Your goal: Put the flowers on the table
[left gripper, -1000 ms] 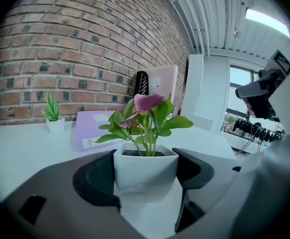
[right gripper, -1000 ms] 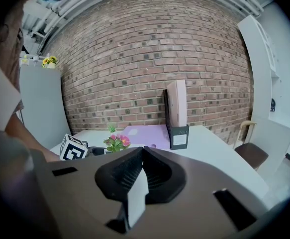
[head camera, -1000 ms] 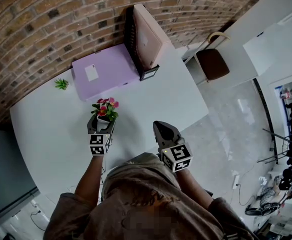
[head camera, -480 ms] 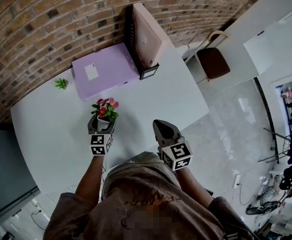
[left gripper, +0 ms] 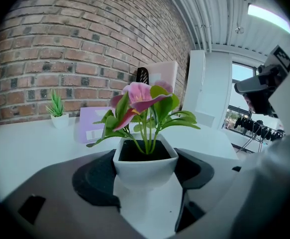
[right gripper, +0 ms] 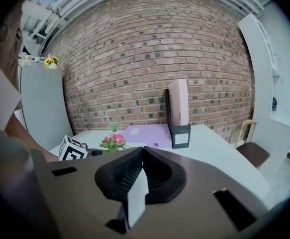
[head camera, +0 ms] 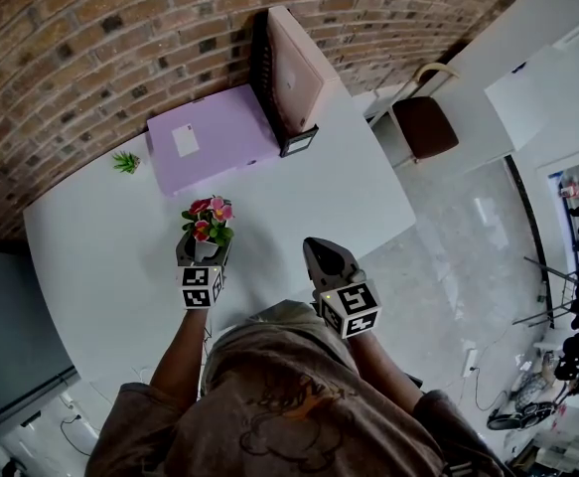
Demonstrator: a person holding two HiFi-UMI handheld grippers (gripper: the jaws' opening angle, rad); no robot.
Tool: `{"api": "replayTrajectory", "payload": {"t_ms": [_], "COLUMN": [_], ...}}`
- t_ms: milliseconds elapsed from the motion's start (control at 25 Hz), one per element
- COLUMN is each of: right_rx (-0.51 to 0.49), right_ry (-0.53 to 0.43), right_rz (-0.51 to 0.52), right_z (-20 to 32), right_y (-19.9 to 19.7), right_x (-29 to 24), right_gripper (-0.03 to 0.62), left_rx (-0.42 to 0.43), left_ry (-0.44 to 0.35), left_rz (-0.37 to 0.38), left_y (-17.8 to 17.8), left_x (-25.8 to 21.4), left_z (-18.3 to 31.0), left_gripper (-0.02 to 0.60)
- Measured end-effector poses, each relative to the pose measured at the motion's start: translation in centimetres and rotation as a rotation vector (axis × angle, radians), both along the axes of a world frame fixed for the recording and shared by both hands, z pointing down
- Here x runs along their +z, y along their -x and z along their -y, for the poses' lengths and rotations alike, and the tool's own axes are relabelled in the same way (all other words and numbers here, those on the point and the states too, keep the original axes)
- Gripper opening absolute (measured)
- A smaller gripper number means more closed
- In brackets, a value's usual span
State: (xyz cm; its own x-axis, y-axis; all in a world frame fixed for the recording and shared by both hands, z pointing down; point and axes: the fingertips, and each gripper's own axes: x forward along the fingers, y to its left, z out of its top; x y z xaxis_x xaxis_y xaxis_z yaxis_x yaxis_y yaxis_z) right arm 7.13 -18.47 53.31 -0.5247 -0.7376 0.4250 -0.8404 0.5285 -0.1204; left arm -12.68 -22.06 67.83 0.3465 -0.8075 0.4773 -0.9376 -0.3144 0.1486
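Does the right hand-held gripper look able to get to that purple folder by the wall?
Probably yes. The right hand-held gripper is empty, jaws shut, and only bare table lies between it and the purple folder. The flower pot in the left hand-held gripper sits off to the side.

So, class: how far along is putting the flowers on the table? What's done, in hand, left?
Done: the small white square pot of pink flowers is over the white table. In hand: the left gripper clamps the pot; whether its base touches the tabletop is unclear. The right gripper is shut, empty. Left: release the pot.
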Motion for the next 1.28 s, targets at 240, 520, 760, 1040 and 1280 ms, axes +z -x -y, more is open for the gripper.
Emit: {"api": "replayTrajectory", "payload": {"t_ms": [240,520,760,1040,1280], "right_rx": [0.006,0.004,-0.003,-0.038,-0.09], "right_ry": [-0.001,-0.005,-0.002,0.001,0.001], "right_rz": [-0.001,0.003,0.007,0.023,0.048], "right_z": [-0.5,-0.9,-1.1,-0.9,-0.2], "right_y": [-0.3,-0.5,-0.3,0.4,1.9], "right_x": [0.1,-0.1,0.1,0.1,0.2], "right_gripper": [0.003,0.003,0.003,0.003,0.003], "left_rx": [-0.013,-0.02,-0.029,-0.031,-0.033], "left_ry": [0.023,0.041,0.054,0.052,0.024], "left_rz": [0.003,0.02,0.037,0.027,0.024], "left_y": [0.2,-0.1,0.0,0.1,0.6], "left_x": [0.4,0.6,0.8,-0.6,-2.9], "left_z": [-0.4,-0.7,-1.3,-2.6,-3.8], "left_gripper": [0.356,0.356,0.359,0.359,0.359]}}
